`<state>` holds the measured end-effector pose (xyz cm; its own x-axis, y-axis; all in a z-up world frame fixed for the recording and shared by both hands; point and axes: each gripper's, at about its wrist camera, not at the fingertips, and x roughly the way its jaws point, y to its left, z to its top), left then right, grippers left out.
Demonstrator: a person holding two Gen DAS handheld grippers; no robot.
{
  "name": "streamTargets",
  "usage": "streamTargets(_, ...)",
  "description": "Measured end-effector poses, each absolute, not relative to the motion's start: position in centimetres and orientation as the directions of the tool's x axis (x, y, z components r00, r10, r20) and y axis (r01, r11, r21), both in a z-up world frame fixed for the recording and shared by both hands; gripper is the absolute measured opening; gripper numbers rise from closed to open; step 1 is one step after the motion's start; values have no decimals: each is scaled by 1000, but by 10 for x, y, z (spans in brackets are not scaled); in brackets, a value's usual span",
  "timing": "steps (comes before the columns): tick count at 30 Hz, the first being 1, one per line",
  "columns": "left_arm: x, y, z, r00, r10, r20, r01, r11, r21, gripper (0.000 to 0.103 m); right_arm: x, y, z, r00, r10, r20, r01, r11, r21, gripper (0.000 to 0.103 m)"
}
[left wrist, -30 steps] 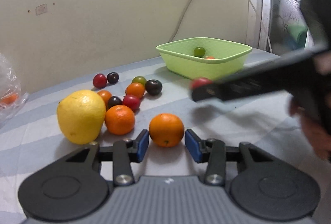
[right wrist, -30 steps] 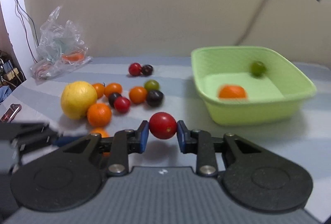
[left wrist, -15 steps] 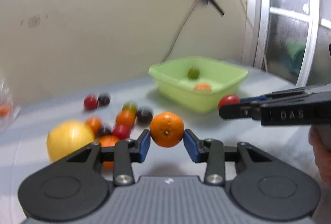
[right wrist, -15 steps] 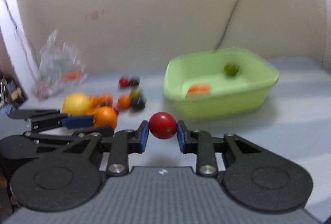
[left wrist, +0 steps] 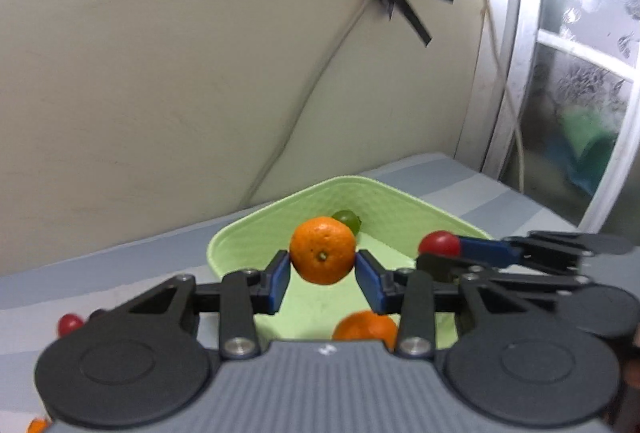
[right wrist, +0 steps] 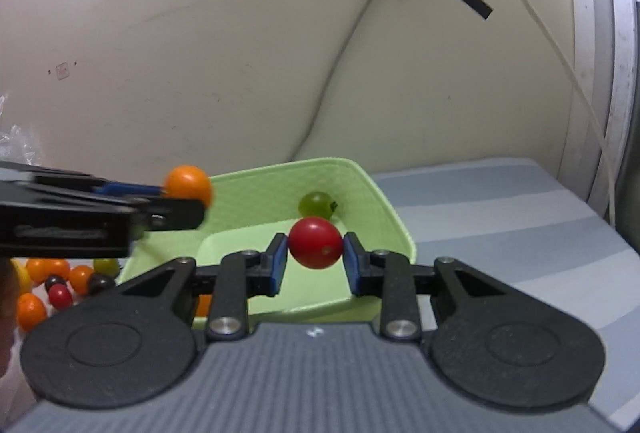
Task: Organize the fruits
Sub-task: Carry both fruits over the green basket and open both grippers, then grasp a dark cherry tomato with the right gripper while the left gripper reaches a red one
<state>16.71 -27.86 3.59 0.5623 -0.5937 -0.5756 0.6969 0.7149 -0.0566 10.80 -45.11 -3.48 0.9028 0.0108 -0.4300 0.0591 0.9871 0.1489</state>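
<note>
Orange [left wrist: 322, 250] sitting clamped in left gripper [left wrist: 322, 275], held over green basket [left wrist: 256, 229] interior. Red tomato [right wrist: 315, 242] sitting pinched in right gripper [right wrist: 315, 260], also above basket, w/ green fruit [right wrist: 318, 204] lying near far wall.

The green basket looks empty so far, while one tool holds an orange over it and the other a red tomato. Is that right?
Not quite: the green basket already holds fruit. The left wrist view shows a green fruit and another orange inside. The left tool does hold an orange, the right tool a red tomato.
</note>
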Motion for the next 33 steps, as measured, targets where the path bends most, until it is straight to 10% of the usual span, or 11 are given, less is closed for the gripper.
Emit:
streamTargets(17, 141, -155, 98, 621, -620, -479, 652, 748, -122, 46, 84, -432, 10, 930, 149, -336, -71, 970, 233, 44)
streamTargets(24, 242, -81, 84, 421, -585, -694, 619, 744, -252, 48, 171, -350, 67, 713, 453, -534, -377, 891, 253, 44)
streamTargets(33, 298, -75, 19, 314, -666, -676, 502, 721, -477, 48, 253, -263, 9, 585, 293, -757, -412, 911, 34, 44)
